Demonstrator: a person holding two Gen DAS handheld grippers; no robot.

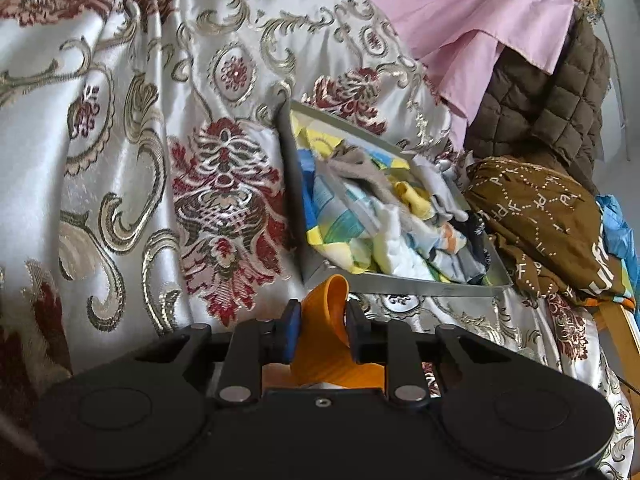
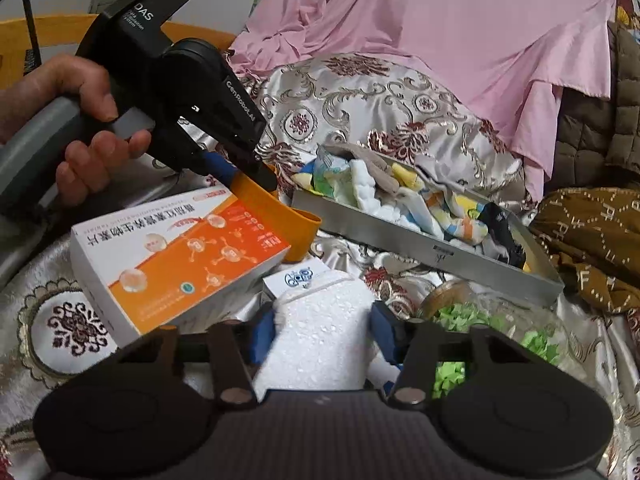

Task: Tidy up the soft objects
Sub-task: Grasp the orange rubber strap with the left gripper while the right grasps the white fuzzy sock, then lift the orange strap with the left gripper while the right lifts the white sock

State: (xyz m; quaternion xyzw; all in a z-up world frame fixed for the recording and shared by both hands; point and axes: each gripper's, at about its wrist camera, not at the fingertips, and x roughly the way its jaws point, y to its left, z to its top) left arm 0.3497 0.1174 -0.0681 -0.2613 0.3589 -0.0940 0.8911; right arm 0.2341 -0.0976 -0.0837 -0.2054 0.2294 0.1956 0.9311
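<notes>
My left gripper (image 1: 322, 322) is shut on an orange cup (image 1: 326, 334), held by its wall just in front of a grey tray (image 1: 400, 280). The tray is filled with several soft cloth pieces (image 1: 384, 208). In the right wrist view the left gripper (image 2: 256, 168) holds the orange cup (image 2: 280, 216) above an orange and white box (image 2: 180, 256), left of the tray (image 2: 420, 240). My right gripper (image 2: 324, 332) is shut on a white foam block (image 2: 320, 336).
Everything lies on an ornate silver and red bedspread (image 1: 160, 140). A pink sheet (image 2: 440, 40), a brown quilted jacket (image 1: 552, 100) and a brown patterned cloth (image 1: 540, 216) lie behind and right of the tray. A clear jar of green paper bits (image 2: 500, 324) lies by the foam.
</notes>
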